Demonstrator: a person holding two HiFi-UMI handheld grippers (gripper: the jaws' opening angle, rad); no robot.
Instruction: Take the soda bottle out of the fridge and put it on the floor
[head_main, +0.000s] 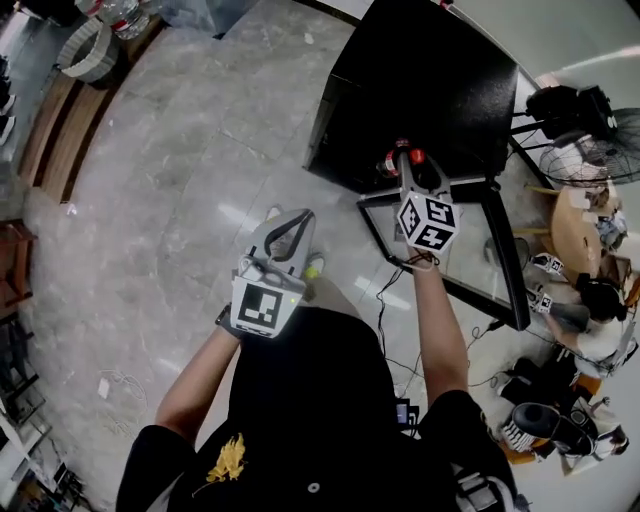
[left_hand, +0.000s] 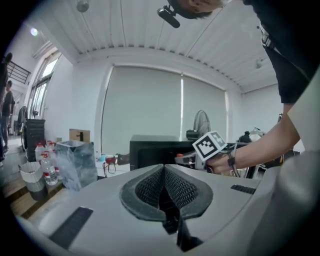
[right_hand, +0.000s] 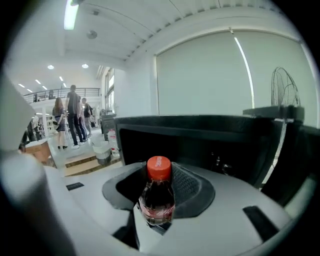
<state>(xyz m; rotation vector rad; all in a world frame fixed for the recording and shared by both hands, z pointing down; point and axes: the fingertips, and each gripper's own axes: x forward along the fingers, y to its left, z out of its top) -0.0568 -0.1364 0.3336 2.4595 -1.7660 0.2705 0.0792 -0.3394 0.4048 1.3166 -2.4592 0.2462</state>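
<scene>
Okay: left gripper (head_main: 292, 224) near body, jaws pressed together, nothing between. Right gripper (head_main: 407, 166) ahead, clamped on soda bottle (right_hand: 158, 195), red cap (right_hand: 159, 167) showing, at open fridge (head_main: 425, 85) front, glass door (head_main: 507, 255) swung wide, floor (head_main: 200, 150) below.

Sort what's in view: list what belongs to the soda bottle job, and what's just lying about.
Job in hand:
soda bottle, gripped in the jaws of the right gripper
black fridge, with its open door
floor

Lying about:
fan
white basket
water bottles
cables
left gripper, idle, jaws together on nothing
</scene>
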